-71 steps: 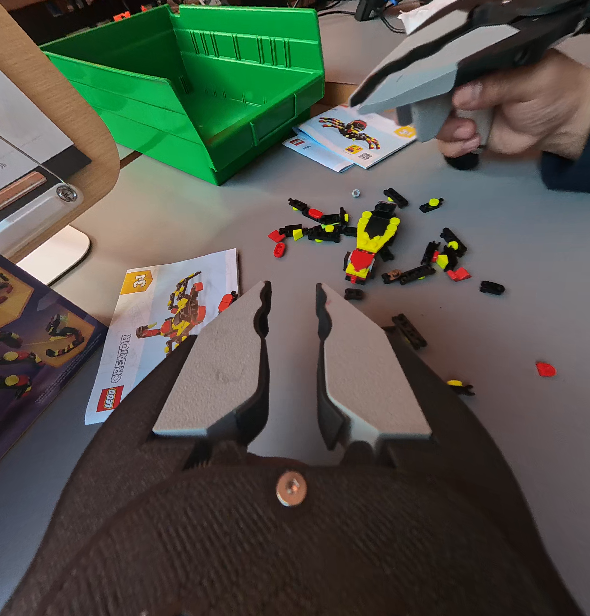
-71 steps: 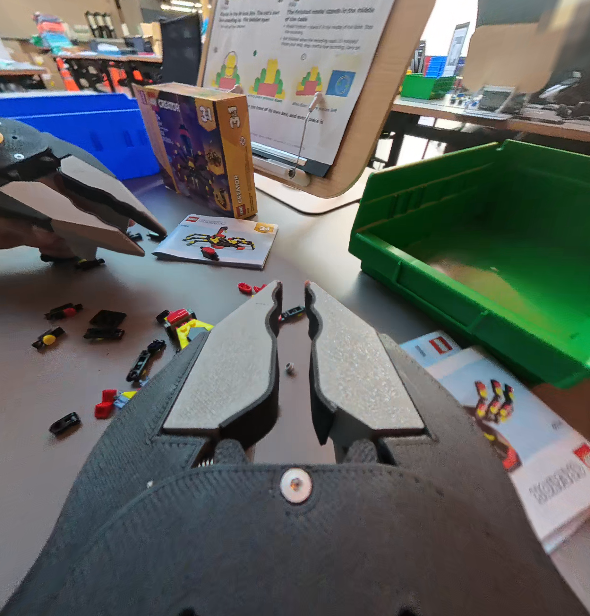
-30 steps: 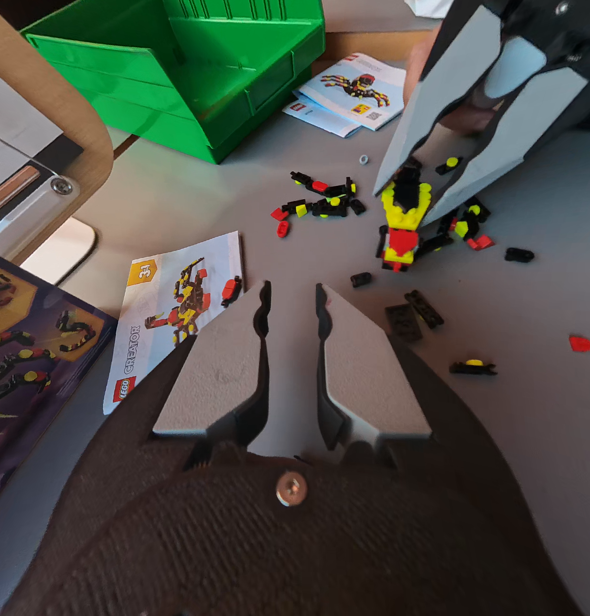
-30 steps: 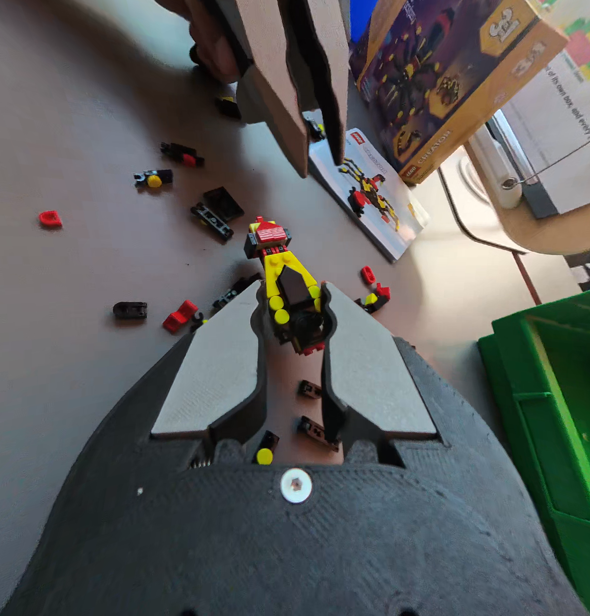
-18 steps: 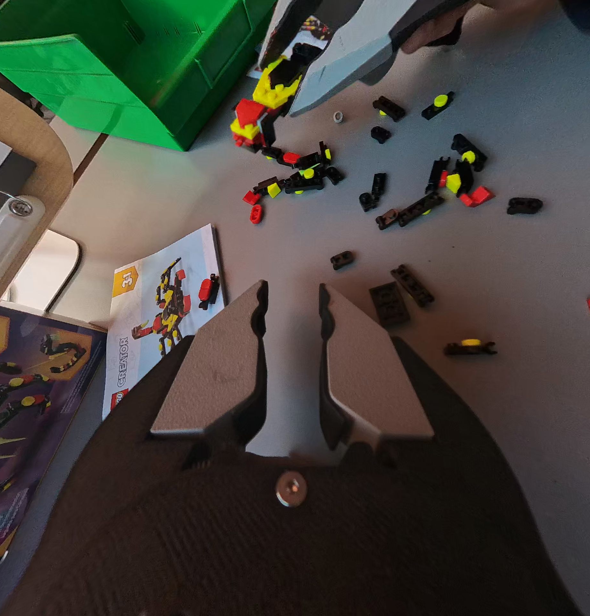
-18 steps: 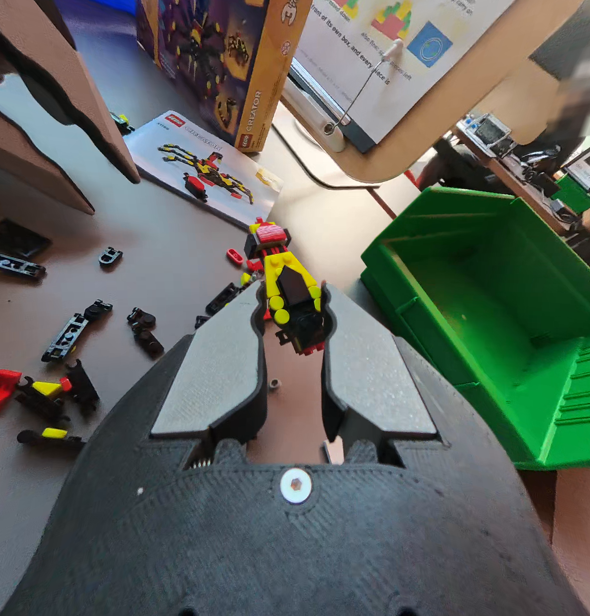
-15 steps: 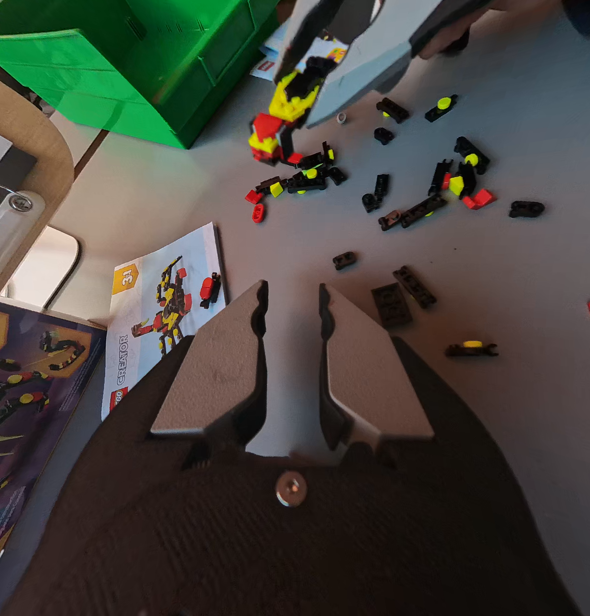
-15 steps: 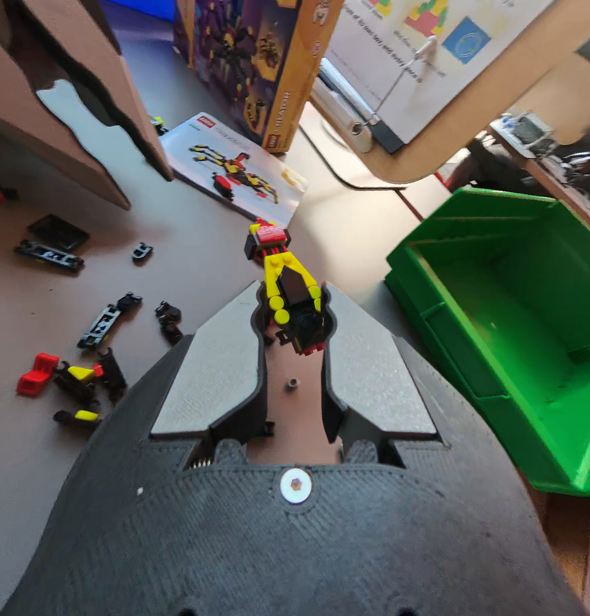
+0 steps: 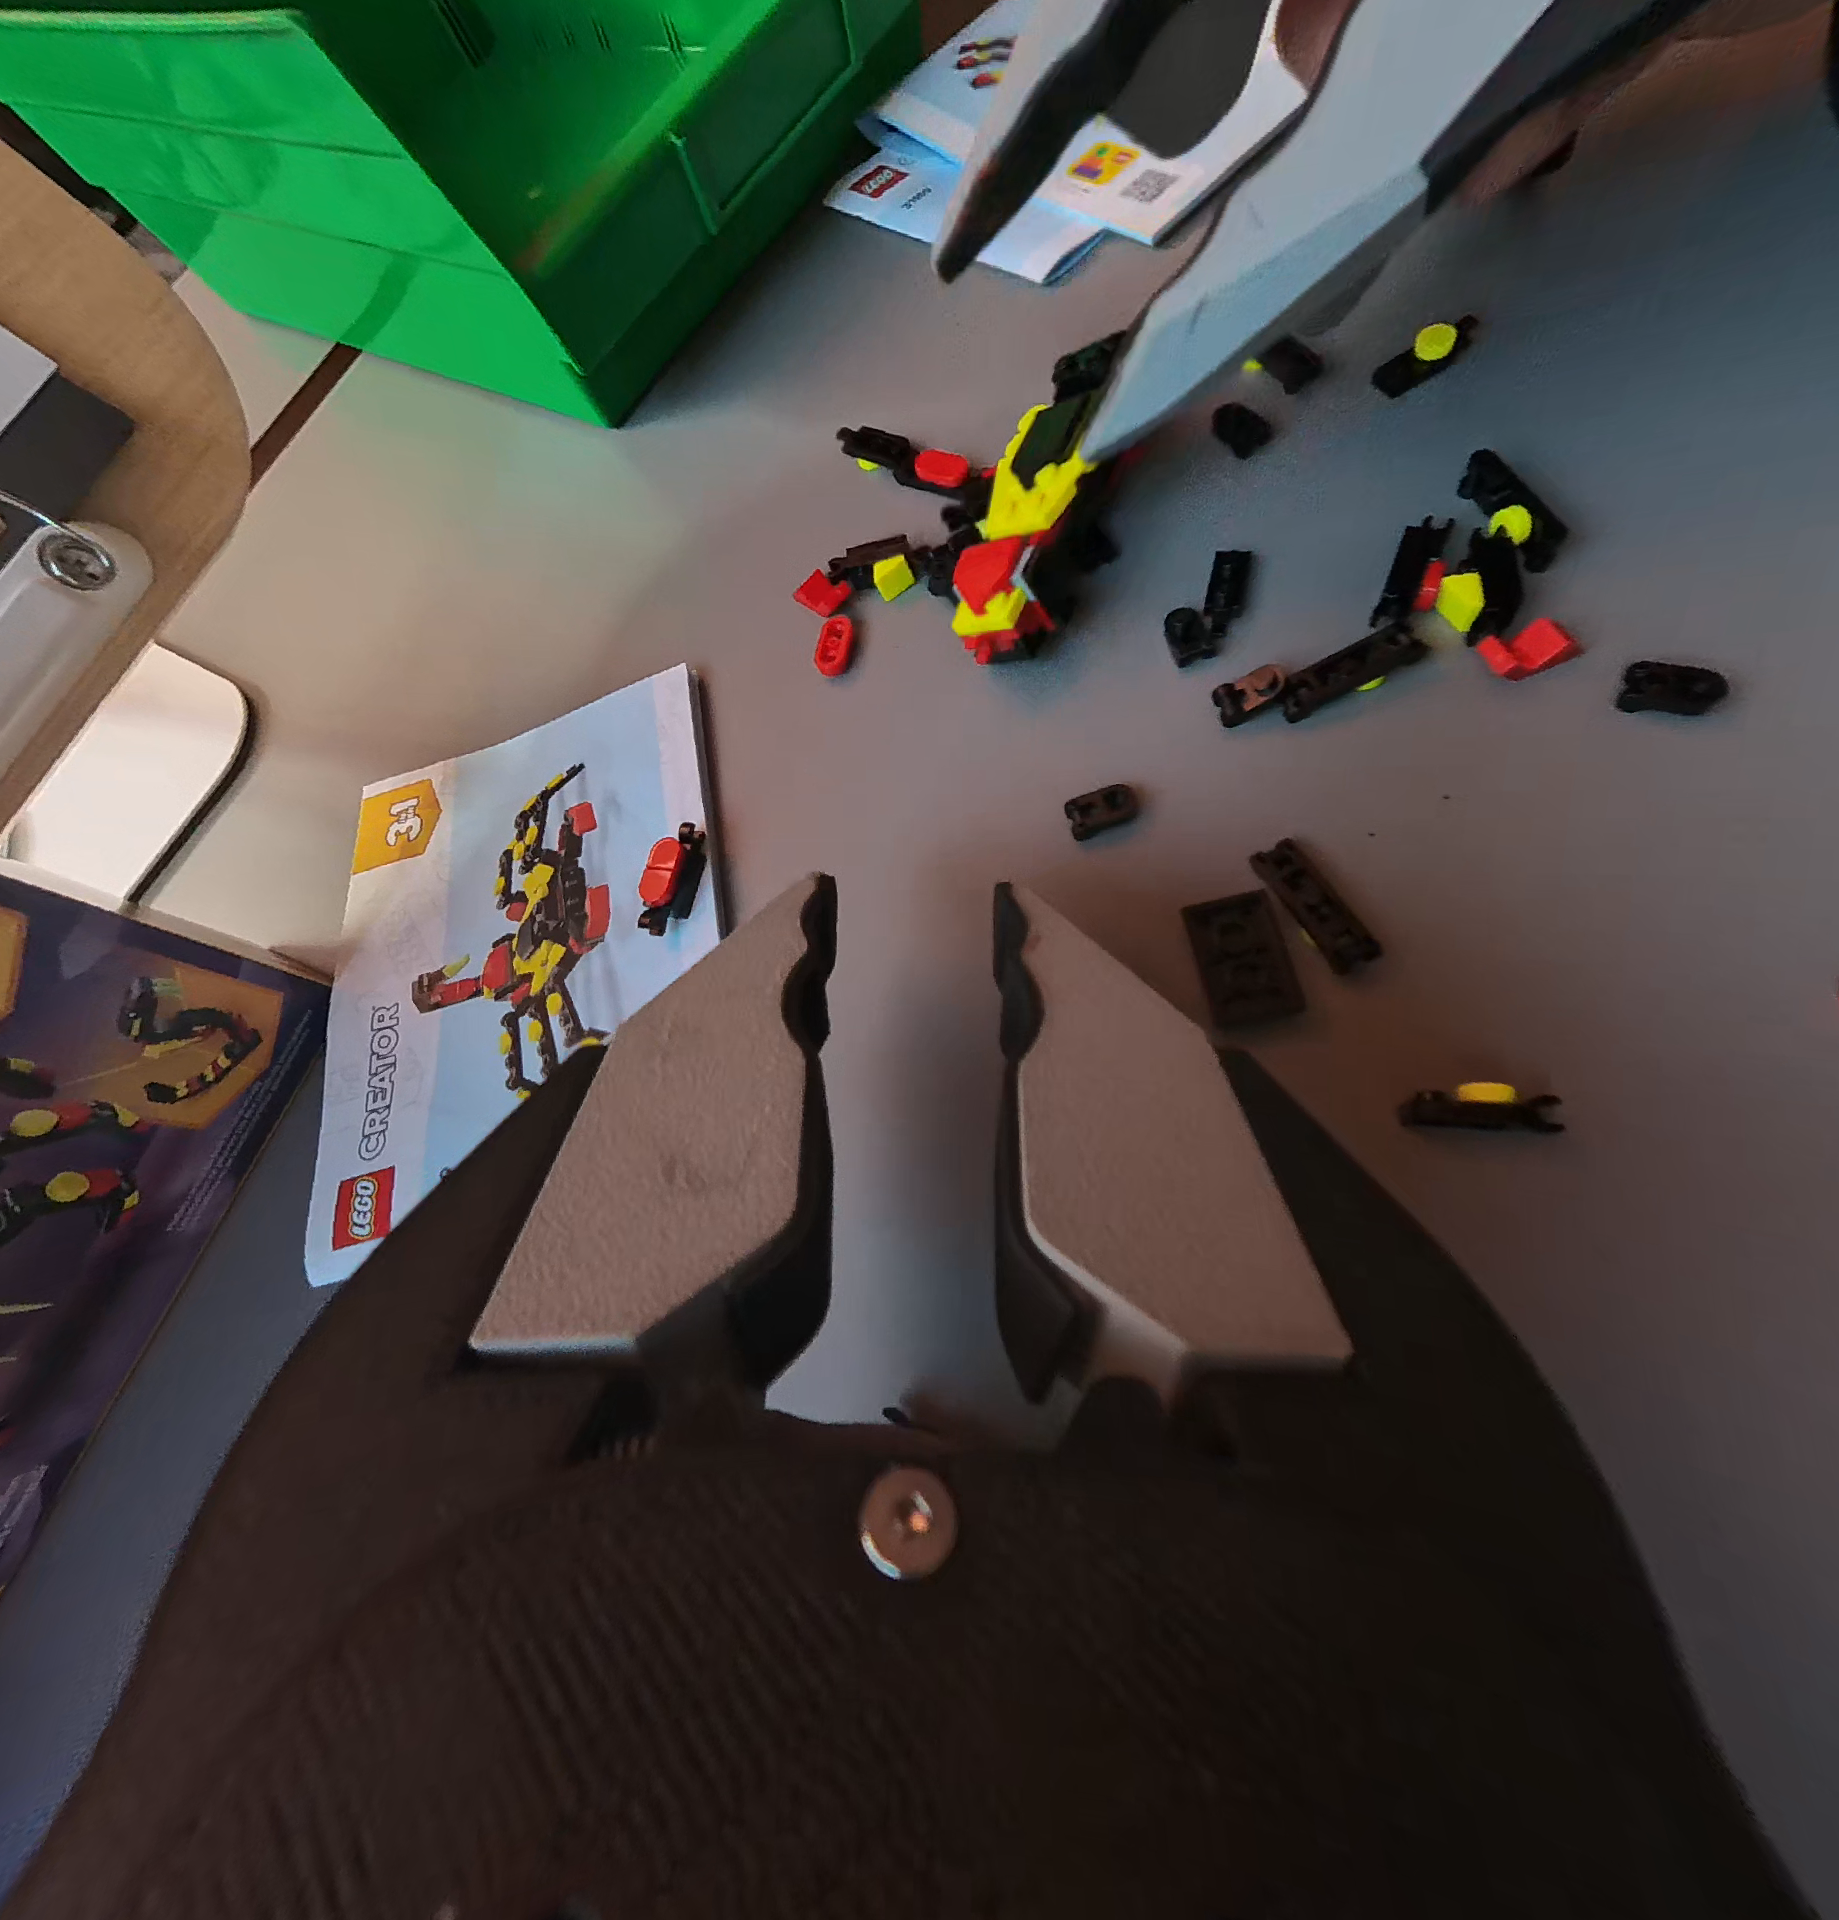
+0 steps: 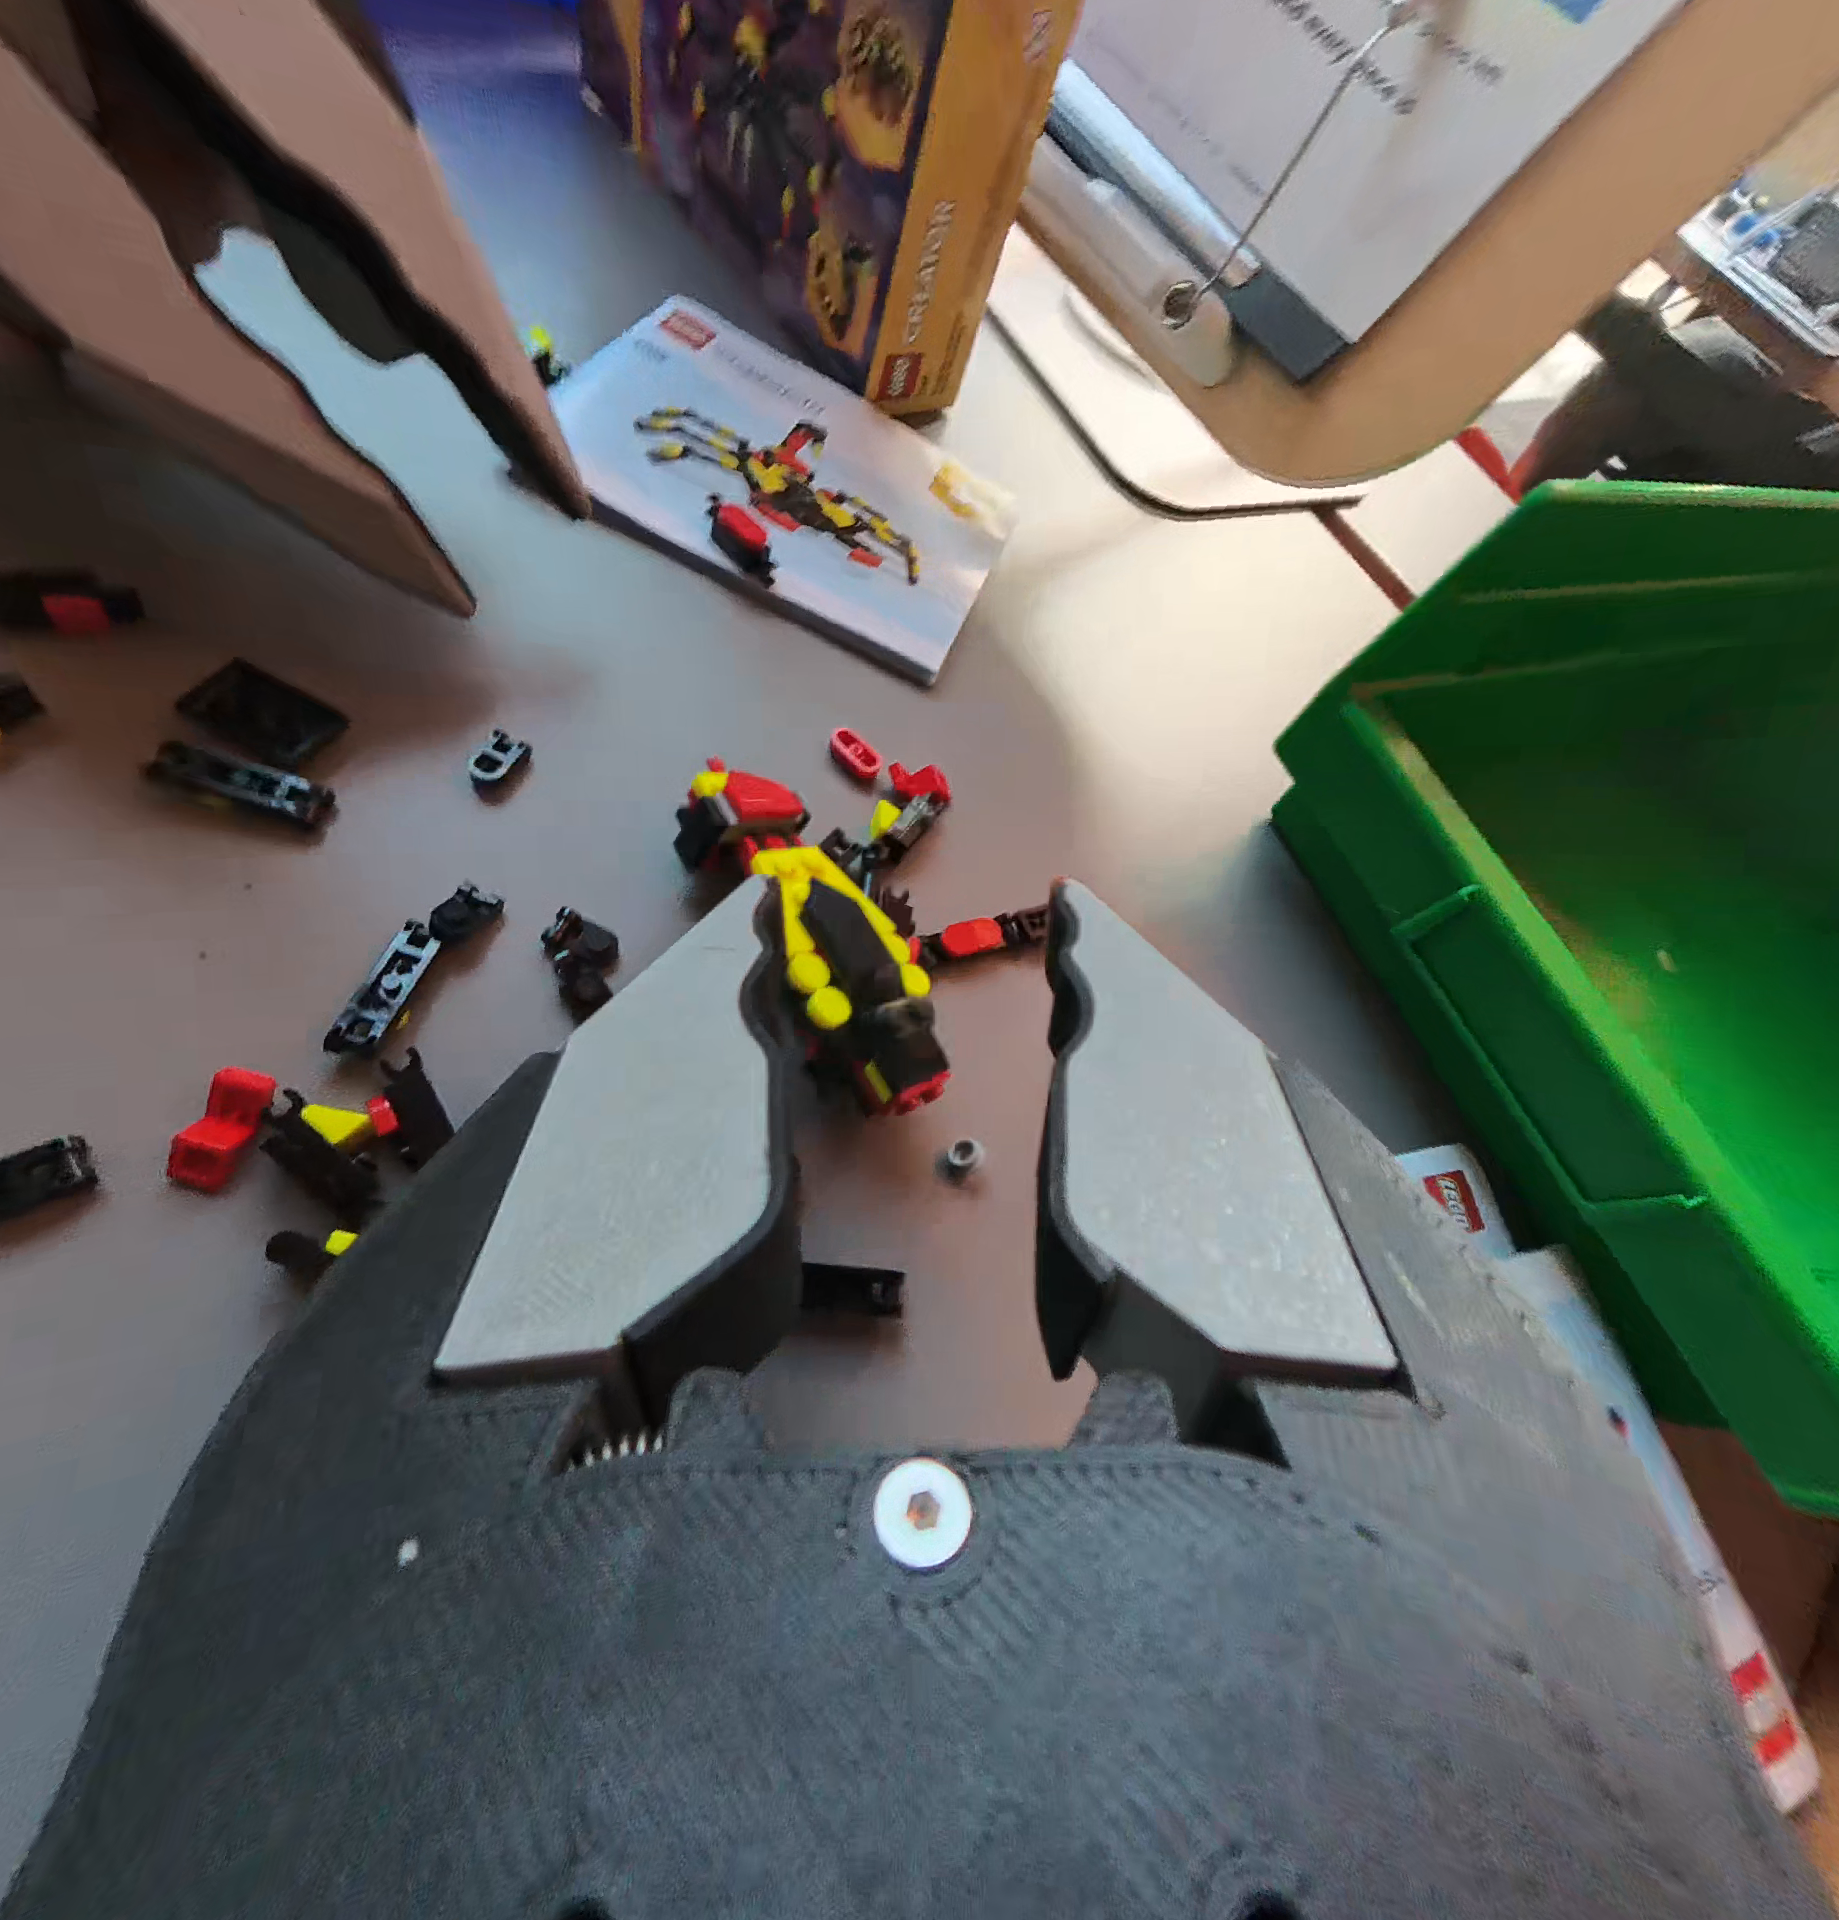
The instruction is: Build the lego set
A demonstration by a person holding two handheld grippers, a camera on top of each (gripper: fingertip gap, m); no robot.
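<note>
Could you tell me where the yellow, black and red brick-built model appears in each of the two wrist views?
Left wrist view: upper right of centre, on the grey table beneath the far gripper's fingers.
Right wrist view: centre, between that view's own spread fingers, against the left one.
Shared landmark: the green plastic bin.

Your right gripper stands open over the desk: the yellow-and-black brick model lies against its left finger, clear of the right one, with the green bin toward the desk's right edge.
</note>
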